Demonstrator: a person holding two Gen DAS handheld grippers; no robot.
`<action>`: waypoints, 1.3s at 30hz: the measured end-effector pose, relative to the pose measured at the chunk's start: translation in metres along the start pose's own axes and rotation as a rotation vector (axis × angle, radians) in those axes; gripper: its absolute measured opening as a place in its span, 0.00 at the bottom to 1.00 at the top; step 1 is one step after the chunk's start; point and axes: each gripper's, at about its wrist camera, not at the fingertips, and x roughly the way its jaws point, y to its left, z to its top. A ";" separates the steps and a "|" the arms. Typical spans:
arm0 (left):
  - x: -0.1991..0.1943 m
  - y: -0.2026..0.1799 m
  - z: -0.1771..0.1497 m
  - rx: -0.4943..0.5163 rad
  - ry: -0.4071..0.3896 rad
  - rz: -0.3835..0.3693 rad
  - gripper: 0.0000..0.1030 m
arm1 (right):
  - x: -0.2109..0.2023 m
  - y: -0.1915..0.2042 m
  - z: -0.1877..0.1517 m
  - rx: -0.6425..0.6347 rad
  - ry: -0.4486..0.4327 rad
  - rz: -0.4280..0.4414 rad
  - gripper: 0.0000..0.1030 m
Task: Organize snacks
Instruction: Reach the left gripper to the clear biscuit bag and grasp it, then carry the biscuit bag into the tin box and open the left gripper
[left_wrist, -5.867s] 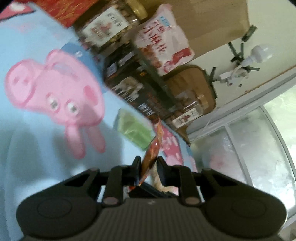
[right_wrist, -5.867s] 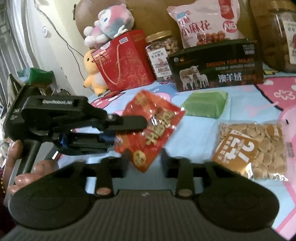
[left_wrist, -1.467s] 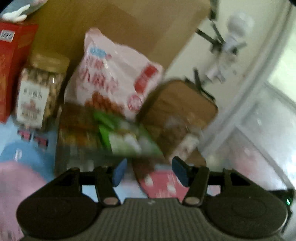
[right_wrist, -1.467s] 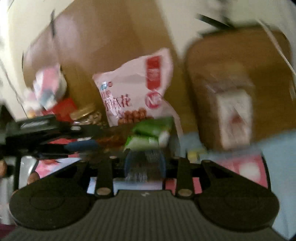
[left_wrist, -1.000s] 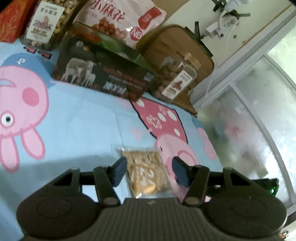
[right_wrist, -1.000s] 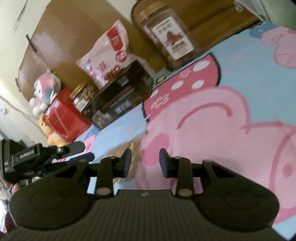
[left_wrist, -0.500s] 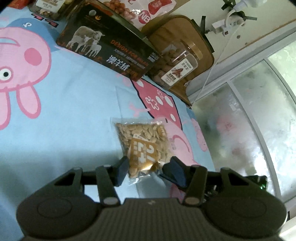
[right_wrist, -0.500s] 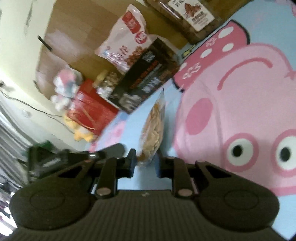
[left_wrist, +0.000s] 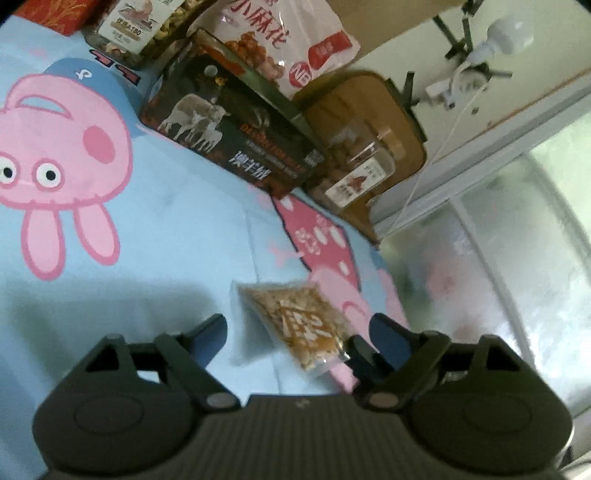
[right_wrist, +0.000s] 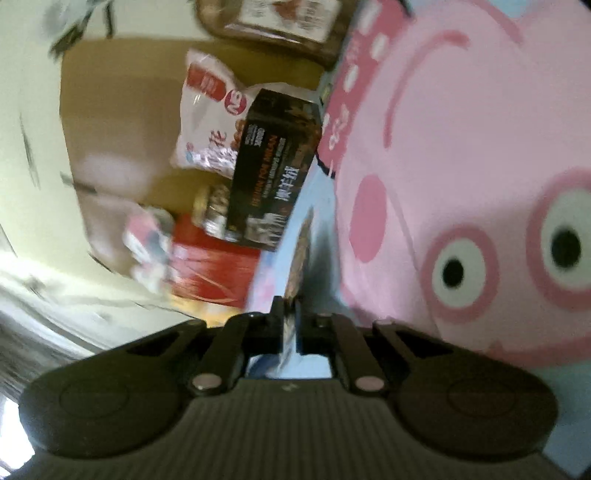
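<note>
Right tool (right_wrist: 290, 314) clamped on one edge of clear seed packet (left_wrist: 299, 325), holding it edge-on and raised above blue cartoon sheet (left_wrist: 166, 240). Left tool (left_wrist: 297, 330) spread wide, straddling packet without contact. Dark box (left_wrist: 236, 147), white snack bag (left_wrist: 280, 40) and jars (left_wrist: 354, 173) ranged along far edge.

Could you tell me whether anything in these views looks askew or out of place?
Only the clear seed packet: it hangs tilted above the blue cartoon sheet, one corner pinched by the right gripper, while the left gripper waits open below it. The dark box and jars look orderly.
</note>
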 end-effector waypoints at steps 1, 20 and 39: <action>-0.002 0.001 0.000 -0.012 0.001 -0.016 0.84 | -0.001 -0.001 0.000 0.031 0.006 0.028 0.08; 0.000 0.017 -0.006 -0.096 0.049 -0.127 0.18 | 0.014 0.012 -0.016 -0.027 0.095 0.014 0.15; 0.000 -0.041 0.091 0.208 -0.018 -0.092 0.19 | 0.048 0.093 0.017 -0.346 -0.024 0.021 0.11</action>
